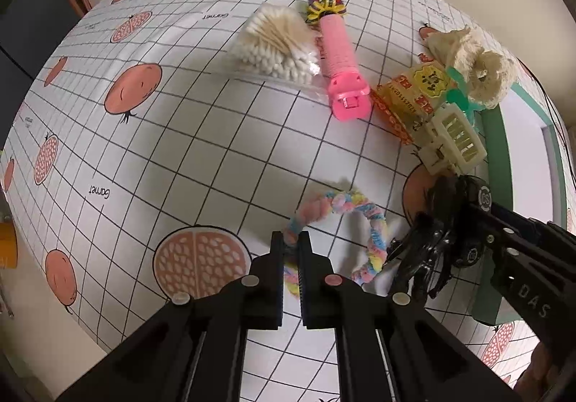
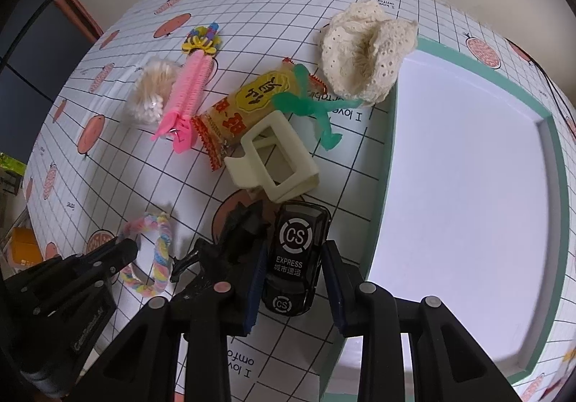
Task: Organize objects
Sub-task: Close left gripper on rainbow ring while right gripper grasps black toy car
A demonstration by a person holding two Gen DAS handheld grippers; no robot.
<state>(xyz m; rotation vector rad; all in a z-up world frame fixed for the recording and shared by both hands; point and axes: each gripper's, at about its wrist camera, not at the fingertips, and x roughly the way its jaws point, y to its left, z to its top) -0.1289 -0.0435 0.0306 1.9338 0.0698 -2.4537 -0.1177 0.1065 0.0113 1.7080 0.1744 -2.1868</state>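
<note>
A pastel braided fuzzy ring (image 1: pixel 376 222) lies on the pomegranate-print tablecloth. My left gripper (image 1: pixel 291 258) is shut on the ring's near-left side. In the right wrist view the same ring (image 2: pixel 160 250) shows beside the left gripper (image 2: pixel 127 248). My right gripper (image 2: pixel 293 279) is shut on a black toy car (image 2: pixel 295 258) marked "CS EXPRESS", its pads pressed against both sides. The car (image 1: pixel 484 196) is close to the green rim (image 2: pixel 385 186) of a white tray. A glossy black object (image 2: pixel 244 232) sits just left of the car.
Further back lie a cream claw clip (image 2: pixel 277 160), a yellow snack packet (image 2: pixel 252 103), a green plastic piece (image 2: pixel 309 110), a cream lace scrunchie (image 2: pixel 363 49), a pink hair roller clip (image 2: pixel 189 95), a bag of cotton swabs (image 2: pixel 151 95) and a yellow flower clip (image 2: pixel 201 40).
</note>
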